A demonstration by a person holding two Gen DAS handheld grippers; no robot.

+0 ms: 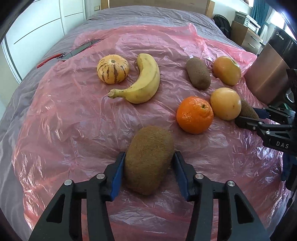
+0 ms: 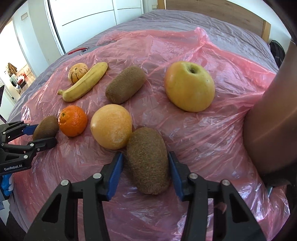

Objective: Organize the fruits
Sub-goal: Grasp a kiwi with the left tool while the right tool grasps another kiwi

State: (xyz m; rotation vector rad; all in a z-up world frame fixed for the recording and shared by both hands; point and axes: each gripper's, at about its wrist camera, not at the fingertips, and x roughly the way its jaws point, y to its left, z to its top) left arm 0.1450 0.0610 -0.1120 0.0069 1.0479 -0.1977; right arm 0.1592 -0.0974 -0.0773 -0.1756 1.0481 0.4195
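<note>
Left gripper [image 1: 148,157] low center of the left wrist view, jaws straddling a kiwi [image 1: 149,159] that lies on the pink plastic sheet [image 1: 74,120]; left pad is against the skin, right pad shows a thin gap, so contact on that side I cannot tell; not a confirmed grip. Right gripper [image 2: 145,157] low center of the right wrist view, jaws either side of a second kiwi [image 2: 148,159], narrow gaps visible at both pads, nothing clamped; that kiwi touches a yellow round fruit [image 2: 111,128] at its upper left. Rest of the fruit, left wrist view: orange [image 1: 194,115] right of center, just beside the yellow round fruit; third kiwi [image 1: 198,73] and an apple [image 1: 226,70] upper right; banana [image 1: 141,81] and a striped melon [image 1: 112,69] upper center, near each other but apart. Metal bin [image 1: 267,74] at the right edge; grey bed cover [image 1: 130,16] under the sheet.
</note>
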